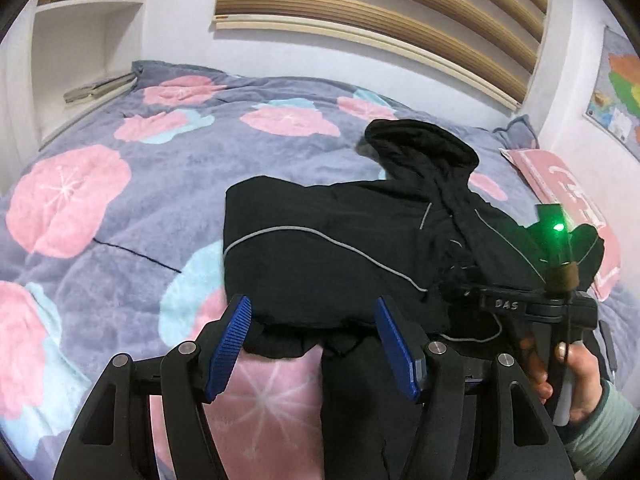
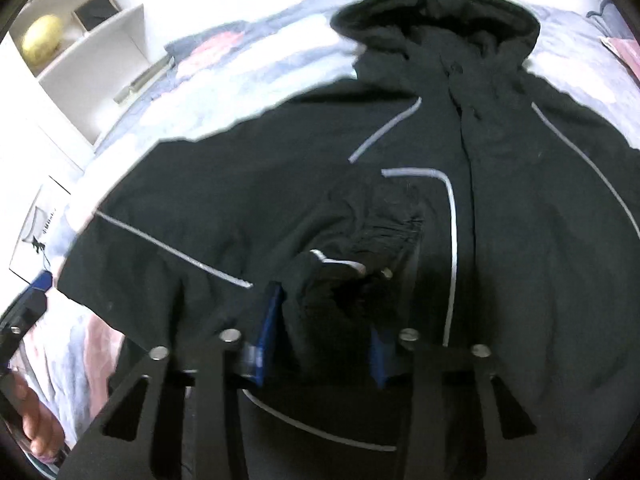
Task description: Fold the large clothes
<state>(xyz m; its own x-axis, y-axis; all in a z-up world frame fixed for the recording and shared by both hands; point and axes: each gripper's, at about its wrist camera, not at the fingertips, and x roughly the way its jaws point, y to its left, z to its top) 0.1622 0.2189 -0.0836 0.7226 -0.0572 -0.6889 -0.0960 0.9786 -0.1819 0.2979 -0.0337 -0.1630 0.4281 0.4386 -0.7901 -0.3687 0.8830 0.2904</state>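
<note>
A: Location of jacket [image 1: 340, 248]?

B: Spread on bed [image 1: 120, 208], toward right edge. Hood [image 1: 424, 148] pointing at headboard [image 1: 380, 20]. Left sleeve [image 1: 280, 240] already laid across body, grey piping showing.

A: Left gripper [image 1: 314, 344]?

B: Wide open, nothing held. Blue pads [image 1: 230, 344] straddling near hem of folded part, possibly brushing cloth; contact not confirmed.

A: Right gripper [image 2: 324, 332]?

B: Partly closed around bunched black cloth [image 2: 344, 280], apparently cuff or sleeve end. Firmness of grip impossible to confirm: pads largely hidden by fabric, view blurred.

A: Stage of work?

B: Judged as second sleeve fold in hand, right side. Body fold not yet done.

A: Risks?

B: Several. Shallow bite on bunched cuff: likely slip if lifted quickly, sleeve dropping crooked. Thick fabric pinched in layers: possible dragging of body panel underneath, undoing left fold. Soft quilted bedding: poor anchoring, whole jacket liable to slide toward right edge under sideways pull. Pink item [image 1: 560, 208] beside jacket at that edge: possible snag or displacement.

A: Mitigation?

B: Left gripper pressing down on folded part while right carries sleeve across, slowly and low.
</note>
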